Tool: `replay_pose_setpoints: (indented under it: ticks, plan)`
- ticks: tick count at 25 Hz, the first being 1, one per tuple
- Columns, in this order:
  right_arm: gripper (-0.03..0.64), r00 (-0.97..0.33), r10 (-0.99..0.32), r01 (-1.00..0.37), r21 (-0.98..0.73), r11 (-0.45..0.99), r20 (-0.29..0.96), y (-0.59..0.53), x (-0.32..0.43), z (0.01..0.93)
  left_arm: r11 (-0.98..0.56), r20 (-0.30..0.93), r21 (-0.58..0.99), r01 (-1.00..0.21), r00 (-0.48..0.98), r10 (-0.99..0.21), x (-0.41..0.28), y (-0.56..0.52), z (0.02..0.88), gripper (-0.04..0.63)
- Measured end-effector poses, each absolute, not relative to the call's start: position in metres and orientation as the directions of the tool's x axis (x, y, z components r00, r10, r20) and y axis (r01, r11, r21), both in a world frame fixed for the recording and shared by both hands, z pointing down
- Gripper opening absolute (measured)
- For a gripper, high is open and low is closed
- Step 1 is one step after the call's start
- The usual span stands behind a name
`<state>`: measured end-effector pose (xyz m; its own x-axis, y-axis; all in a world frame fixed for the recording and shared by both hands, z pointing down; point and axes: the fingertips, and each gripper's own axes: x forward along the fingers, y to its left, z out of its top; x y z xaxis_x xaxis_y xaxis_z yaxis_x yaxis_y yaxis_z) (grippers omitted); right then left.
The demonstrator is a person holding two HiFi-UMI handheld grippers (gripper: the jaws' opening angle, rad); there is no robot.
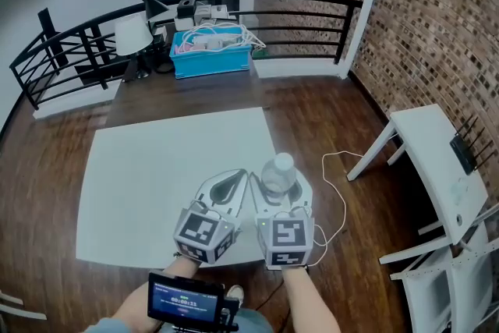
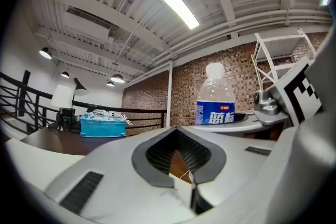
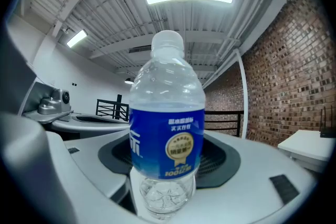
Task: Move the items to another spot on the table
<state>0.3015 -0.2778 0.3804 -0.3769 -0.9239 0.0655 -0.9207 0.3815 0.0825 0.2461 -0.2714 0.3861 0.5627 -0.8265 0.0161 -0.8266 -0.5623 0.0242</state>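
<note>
At far left, white tabletop (image 1: 156,168), bare across its middle. Just right of that, over the near edge: left gripper (image 1: 238,177), pointing away from the person and angled a little toward the right. Fingers (image 2: 105,165) drawn together at the tips, leaving only the oval hollow between the pads, with nothing in it. Idle, held low beside its neighbour.

Next to the right: water bottle (image 1: 278,170), upright near the tabletop's front right corner, white cap on, blue label round the middle. Apparently filled close to the shoulder, so probably some heft and some slosh if swung. Thin clear plastic, likely to dent under a hard squeeze; smooth label, likely slick. Tall and narrow, hence easy to tip if taken high. Best taken at the labelled midsection or just under it, with moderate pressure, and kept vertical.

Right gripper (image 1: 284,185) close alongside the left one, aimed straight ahead, marker cube uppermost, forearm coming in from the bottom edge. Fingers (image 3: 252,165) spread wide, one on each side of the bottle, dark pads against its lower body at label height: to all appearance a hold on it. Not possible to tell whether the base rests on the tabletop or hangs just clear.
</note>
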Motion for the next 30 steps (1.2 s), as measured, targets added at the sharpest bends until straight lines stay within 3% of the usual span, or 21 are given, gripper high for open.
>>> replay_pose_setpoints:
  ticks: [18, 30]
  plan:
    - [0.290, -0.383, -0.906, -0.916, 0.056, 0.398, 0.183, -0.311, 0.315, 0.496, -0.546, 0.170, 0.070, -0.835, 0.549, -0.818, 0.264, -0.296, 0.474, 0.005]
    - [0.307, -0.380, -0.905, -0.918, 0.042, 0.394, 0.190, -0.317, 0.323, 0.533, -0.549, 0.231, 0.091, -0.831, 0.554, -0.800, 0.276, -0.303, 0.502, 0.005]
